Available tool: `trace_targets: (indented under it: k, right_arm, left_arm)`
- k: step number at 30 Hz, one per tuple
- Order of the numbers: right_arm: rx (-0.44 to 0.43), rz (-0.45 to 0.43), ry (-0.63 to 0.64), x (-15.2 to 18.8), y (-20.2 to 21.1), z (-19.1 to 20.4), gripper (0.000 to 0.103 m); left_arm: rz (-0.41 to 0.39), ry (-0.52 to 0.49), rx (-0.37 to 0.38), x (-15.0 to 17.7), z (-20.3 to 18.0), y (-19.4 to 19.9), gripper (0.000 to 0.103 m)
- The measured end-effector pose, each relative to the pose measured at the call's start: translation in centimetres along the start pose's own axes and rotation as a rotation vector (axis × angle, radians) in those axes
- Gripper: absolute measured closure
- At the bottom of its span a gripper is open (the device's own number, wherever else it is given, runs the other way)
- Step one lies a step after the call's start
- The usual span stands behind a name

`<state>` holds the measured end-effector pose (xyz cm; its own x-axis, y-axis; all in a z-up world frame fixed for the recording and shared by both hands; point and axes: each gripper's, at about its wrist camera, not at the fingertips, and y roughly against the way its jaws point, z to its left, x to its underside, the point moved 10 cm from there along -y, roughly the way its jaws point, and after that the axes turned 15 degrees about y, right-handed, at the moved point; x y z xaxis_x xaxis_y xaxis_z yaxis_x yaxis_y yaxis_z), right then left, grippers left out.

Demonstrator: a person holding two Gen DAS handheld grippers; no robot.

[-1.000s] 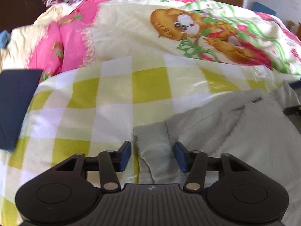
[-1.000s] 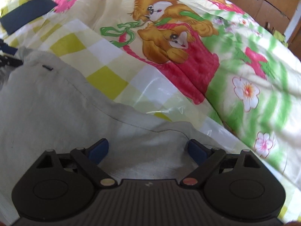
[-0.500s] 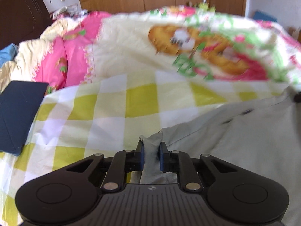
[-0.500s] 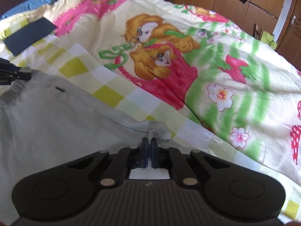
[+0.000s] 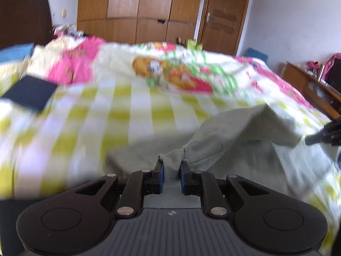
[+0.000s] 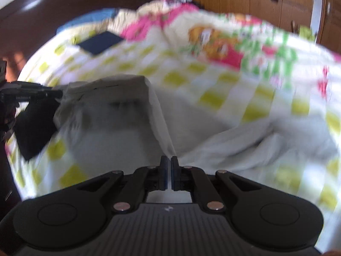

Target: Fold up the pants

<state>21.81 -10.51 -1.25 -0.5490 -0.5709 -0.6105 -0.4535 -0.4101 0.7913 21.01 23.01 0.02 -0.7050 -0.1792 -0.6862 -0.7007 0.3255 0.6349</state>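
Observation:
Light grey pants (image 5: 238, 132) lie on a bed with a yellow-and-white checked sheet (image 5: 119, 119). My left gripper (image 5: 171, 171) is shut on one corner of the pants' edge and holds it lifted. My right gripper (image 6: 169, 171) is shut on the other corner of the grey pants (image 6: 119, 115), so the raised edge hangs stretched between the two grippers above the rest of the pants. The right gripper also shows at the right edge of the left wrist view (image 5: 324, 134), and the left one at the left edge of the right wrist view (image 6: 29, 95).
A cartoon-print quilt (image 5: 181, 74) is bunched at the far side of the bed. A dark blue flat object (image 5: 29, 95) lies on the sheet at the far left. A wooden wardrobe (image 5: 136, 10) and a door stand behind. A wooden side table (image 5: 313, 85) is at right.
Both grippers closed on the pants' edge, then rose and pulled back, lifting the edge off the bed. The views are now motion-blurred.

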Motion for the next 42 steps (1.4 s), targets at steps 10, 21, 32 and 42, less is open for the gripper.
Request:
trace_targets:
  k: [10,21,32,42]
  right_arm:
    - [0.154,0.112,0.265,3.4,-3.2,6.4,0.08]
    - [0.263,0.097,0.69,-4.2,-11.8,7.8,0.101]
    - [0.145,0.058,0.54,-3.5,-6.6,11.5,0.101]
    - [0.216,0.071,0.605,-4.4,-10.5,11.9,0.07]
  left_arm:
    - [-0.063,0.061,-0.119,5.4,3.7,1.2,0.072]
    - [-0.108,-0.085,-0.152,0.8,3.9,0.6,0.071]
    - [-0.134,-0.119,-0.163,3.0,4.6,1.0,0.07]
    - [-0.121,-0.234,-0.306,3.3,5.5,0.0,0.067]
